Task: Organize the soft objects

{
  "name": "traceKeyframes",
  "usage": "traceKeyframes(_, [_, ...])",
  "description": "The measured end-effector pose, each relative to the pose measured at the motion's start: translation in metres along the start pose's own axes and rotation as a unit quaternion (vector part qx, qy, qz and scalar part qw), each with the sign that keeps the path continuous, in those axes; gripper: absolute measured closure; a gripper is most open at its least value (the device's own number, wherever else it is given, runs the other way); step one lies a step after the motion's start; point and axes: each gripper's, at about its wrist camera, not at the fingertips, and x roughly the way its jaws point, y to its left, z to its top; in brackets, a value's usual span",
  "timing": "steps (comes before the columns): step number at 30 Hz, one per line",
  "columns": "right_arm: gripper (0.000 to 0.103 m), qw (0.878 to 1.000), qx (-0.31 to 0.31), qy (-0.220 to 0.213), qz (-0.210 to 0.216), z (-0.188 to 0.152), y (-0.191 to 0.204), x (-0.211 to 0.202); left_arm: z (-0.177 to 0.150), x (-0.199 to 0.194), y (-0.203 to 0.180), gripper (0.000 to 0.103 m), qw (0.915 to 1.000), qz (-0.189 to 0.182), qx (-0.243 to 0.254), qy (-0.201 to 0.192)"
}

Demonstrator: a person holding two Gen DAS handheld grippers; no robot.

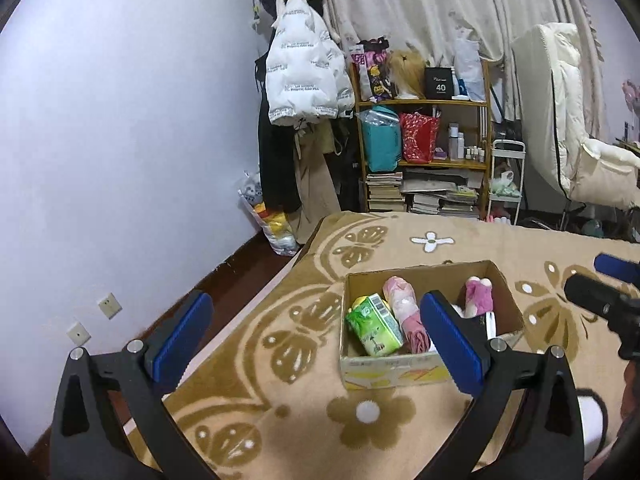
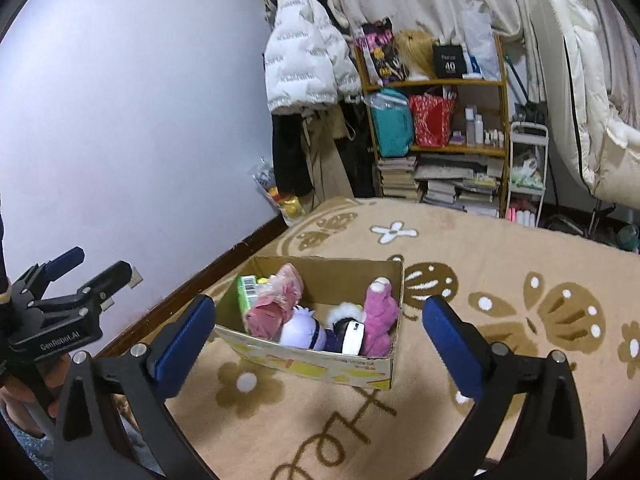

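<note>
Both the left gripper (image 1: 320,332) and right gripper (image 2: 320,336) are hovering wide open and empty above the cardboard box (image 2: 320,364) holding a pink plush (image 2: 380,316) and green tissue pack (image 1: 374,326)

Tan blanket (image 2: 460,248) with darker brown butterfly and flower motifs, white dots. Brown cardboard box (image 2: 320,364) with yellow print on its front. Contents: green packet (image 1: 374,326); pink plush (image 2: 380,316); pale pink wrapped bundle (image 1: 402,300); white-and-purple plush (image 2: 300,330). Tool pads (image 2: 180,344) are blue on black arms.
</note>
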Motion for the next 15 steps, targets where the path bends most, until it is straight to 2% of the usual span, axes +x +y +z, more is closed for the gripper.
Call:
traceKeyframes(7, [0.0, 1.0, -0.013, -0.018, -0.01, -0.01, 0.011, -0.027, -0.009, -0.033, 0.004, 0.0, 0.9999, -0.006, 0.01, -0.012])
traceKeyframes(15, [0.0, 0.999, -0.002, -0.029, -0.012, -0.027, 0.008, -0.035, -0.03, -0.045, 0.006, 0.0, 0.9995, -0.029, 0.003, -0.01])
